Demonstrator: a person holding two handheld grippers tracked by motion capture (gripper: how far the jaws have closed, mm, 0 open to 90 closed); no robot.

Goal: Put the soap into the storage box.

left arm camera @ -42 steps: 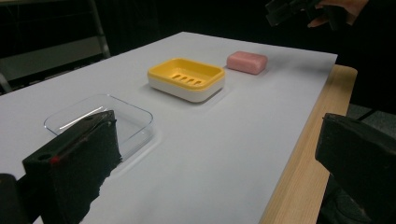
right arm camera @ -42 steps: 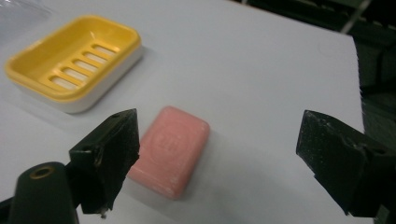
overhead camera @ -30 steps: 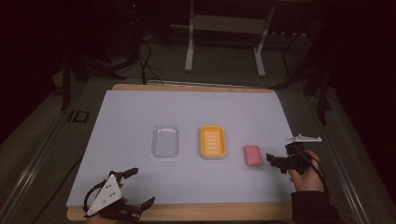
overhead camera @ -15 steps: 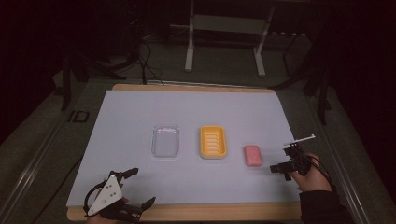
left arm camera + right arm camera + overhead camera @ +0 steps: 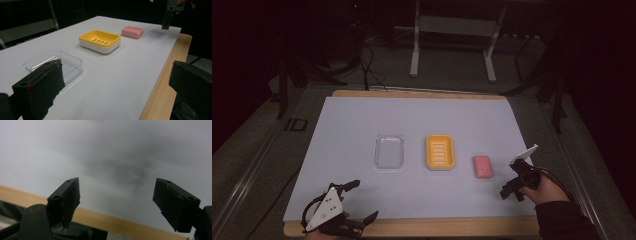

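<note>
Right of the yellow soap dish (image 5: 440,152) lies the pink soap bar (image 5: 482,166), probably light, hard, slick; I'd pinch its long sides. Both my left gripper (image 5: 362,205) and right gripper (image 5: 511,193) are spread, empty.

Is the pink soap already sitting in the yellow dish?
No, the pink soap lies on the white sheet beside the yellow dish, which is empty.

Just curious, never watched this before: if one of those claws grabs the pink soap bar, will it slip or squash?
The pink soap bar looks solid and rounded, so it probably won't squash. Its smooth, curved edges might slip between flat pads. Lying flat, it should slide rather than roll.
</note>
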